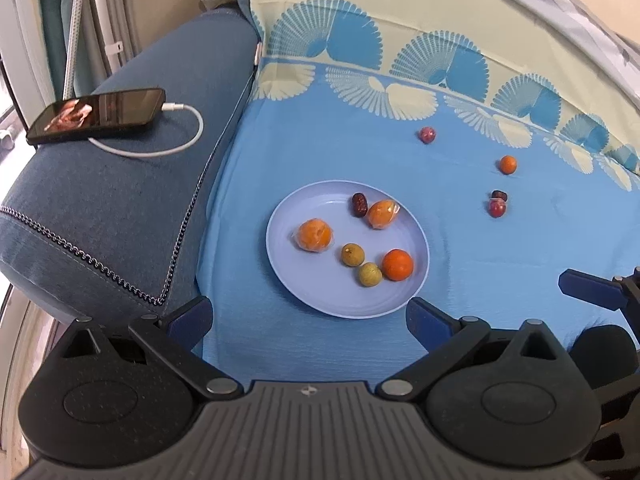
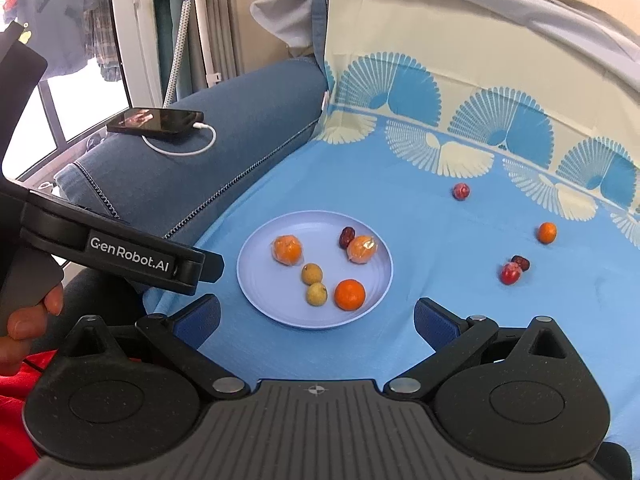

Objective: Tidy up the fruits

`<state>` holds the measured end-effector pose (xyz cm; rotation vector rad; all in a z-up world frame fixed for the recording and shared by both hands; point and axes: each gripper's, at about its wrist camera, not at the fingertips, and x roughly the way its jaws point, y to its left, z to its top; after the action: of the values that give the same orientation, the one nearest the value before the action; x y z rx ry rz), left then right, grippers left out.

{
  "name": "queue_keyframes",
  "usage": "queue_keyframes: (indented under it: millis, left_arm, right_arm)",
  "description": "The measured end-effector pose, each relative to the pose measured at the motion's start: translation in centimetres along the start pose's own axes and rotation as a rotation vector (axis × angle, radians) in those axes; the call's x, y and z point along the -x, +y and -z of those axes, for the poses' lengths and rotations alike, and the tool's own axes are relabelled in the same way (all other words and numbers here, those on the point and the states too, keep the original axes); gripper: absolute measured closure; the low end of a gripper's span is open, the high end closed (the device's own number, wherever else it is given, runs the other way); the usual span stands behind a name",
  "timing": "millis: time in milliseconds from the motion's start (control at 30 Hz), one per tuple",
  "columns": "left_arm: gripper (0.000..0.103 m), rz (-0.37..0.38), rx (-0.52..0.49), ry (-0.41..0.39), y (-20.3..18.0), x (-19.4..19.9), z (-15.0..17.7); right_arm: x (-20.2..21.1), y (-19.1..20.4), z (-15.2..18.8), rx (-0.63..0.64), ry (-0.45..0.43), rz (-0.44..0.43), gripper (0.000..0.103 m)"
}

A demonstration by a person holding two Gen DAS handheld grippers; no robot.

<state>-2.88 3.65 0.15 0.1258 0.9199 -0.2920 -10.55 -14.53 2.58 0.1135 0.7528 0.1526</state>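
A pale blue plate (image 1: 320, 296) (image 2: 276, 308) lies on the blue cloth. It holds two wrapped oranges (image 1: 314, 235) (image 2: 286, 250), a bare orange (image 1: 397, 265) (image 2: 350, 294), two small green-yellow fruits (image 1: 352, 254) (image 2: 311, 273) and a dark date (image 1: 359, 204) (image 2: 346, 237). Off the plate to the right lie a red fruit (image 1: 427, 134) (image 2: 461, 191), a small orange (image 1: 507, 164) (image 2: 547, 232), and a red fruit touching a date (image 1: 497, 207) (image 2: 509, 273). My left gripper (image 1: 308, 318) is open and empty at the plate's near edge. My right gripper (image 2: 318, 318) is open and empty, also just before the plate.
A blue sofa arm (image 1: 120, 200) (image 2: 192, 176) rises left of the cloth, with a phone (image 1: 96, 115) (image 2: 156, 121) and white charging cable on it. The cloth climbs the backrest behind. The left gripper's body (image 2: 120, 256) shows at the right view's left.
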Motion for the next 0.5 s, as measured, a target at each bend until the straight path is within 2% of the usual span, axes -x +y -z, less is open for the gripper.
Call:
queue_keyframes:
  millis: [500]
  left_arm:
    - [0.000,0.005,-0.011,-0.011,-0.25,0.43,0.08]
  right_arm:
    - [0.20,0.28,0.18,0.005,-0.004,0.005,0.001]
